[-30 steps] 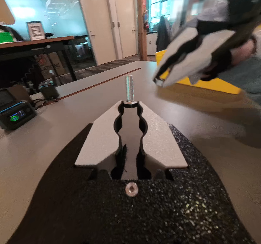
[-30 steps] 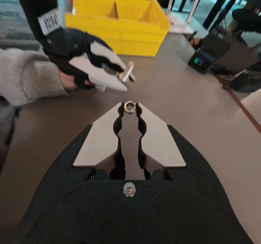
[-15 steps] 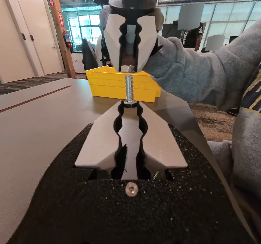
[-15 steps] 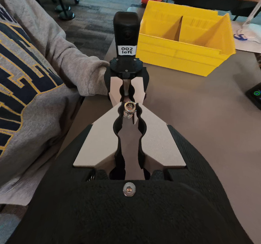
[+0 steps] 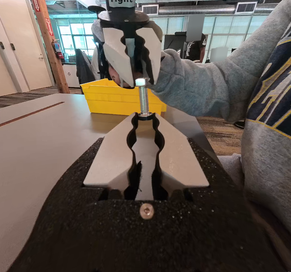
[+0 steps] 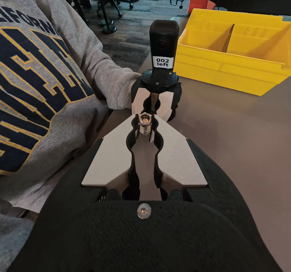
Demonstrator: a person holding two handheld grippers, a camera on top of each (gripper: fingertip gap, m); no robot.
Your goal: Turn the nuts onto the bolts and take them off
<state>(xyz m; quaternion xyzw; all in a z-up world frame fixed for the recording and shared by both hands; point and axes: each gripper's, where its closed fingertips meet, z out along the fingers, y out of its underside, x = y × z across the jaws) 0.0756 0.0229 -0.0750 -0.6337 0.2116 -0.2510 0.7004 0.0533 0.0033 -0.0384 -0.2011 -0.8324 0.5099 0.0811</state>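
My left gripper [image 5: 144, 116] is shut on the head of a silver bolt [image 5: 144, 100], and its threaded shaft points away from the camera. My right gripper [image 5: 140, 83] faces it and is shut on a hex nut [image 5: 141, 82] that sits on the tip of the bolt. In the right wrist view my right gripper [image 6: 144, 118] pinches the nut [image 6: 144, 120], and the bolt [image 6: 144, 130] shows just behind it. The left gripper's pale fingers [image 6: 166, 103] show beyond. Both tools are held above the table near its edge.
A yellow divided bin [image 5: 110, 97] stands on the grey table [image 5: 47, 138] behind the grippers; it also shows in the right wrist view [image 6: 236, 68]. The person's grey sweatshirt [image 6: 39, 91] is close at the table edge. Office chairs and another desk stand farther off.
The two grippers were apart one second ago and have swung to face each other. The nut has met the bolt's tip, and the right gripper has since twisted a little.
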